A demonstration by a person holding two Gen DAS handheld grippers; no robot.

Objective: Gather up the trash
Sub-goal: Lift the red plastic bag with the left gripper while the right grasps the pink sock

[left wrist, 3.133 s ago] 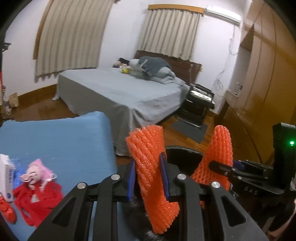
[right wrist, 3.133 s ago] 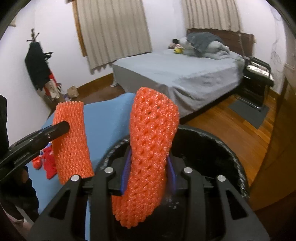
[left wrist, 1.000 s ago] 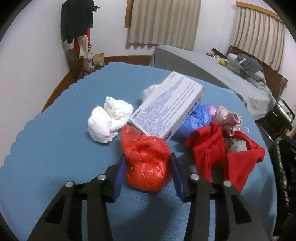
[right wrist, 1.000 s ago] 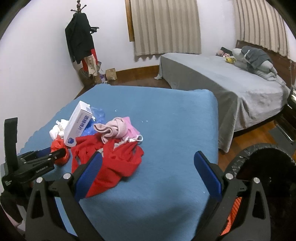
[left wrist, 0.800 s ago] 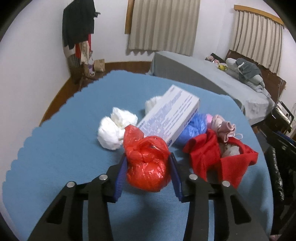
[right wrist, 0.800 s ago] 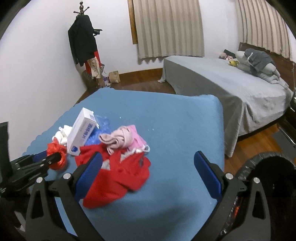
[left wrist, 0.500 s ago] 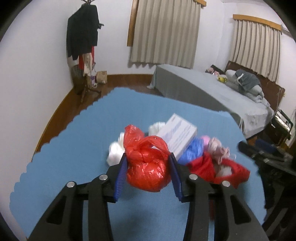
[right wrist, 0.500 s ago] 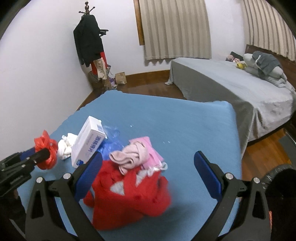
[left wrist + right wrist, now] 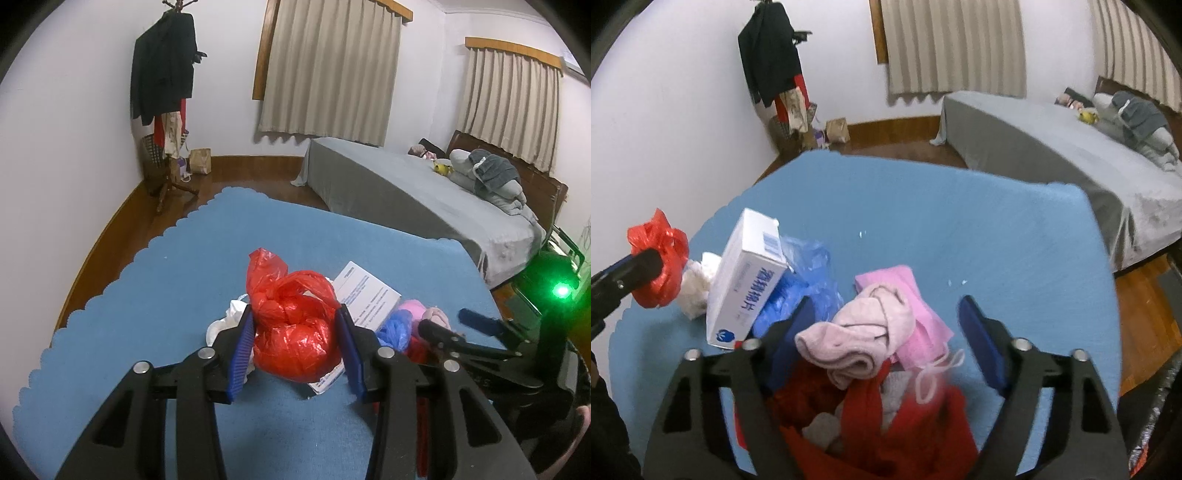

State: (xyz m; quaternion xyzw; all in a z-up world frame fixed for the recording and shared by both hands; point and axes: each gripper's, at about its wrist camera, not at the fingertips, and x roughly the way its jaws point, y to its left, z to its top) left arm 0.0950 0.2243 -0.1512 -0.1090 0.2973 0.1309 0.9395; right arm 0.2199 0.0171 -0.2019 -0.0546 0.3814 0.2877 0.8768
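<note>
Left wrist view: left gripper clamps knotted red plastic bag, contents hidden, above blue tablecloth. Right gripper jaws closing around pink sock on red garment; pads not touching.

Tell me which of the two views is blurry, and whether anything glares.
Right wrist view: motion blur smears the red cloth and pink cloth near the bottom; the bed is sharper. Left wrist view: crisp on the red bag, with a green light flaring at the right edge. Both bend straight lines, fisheye style.
</note>
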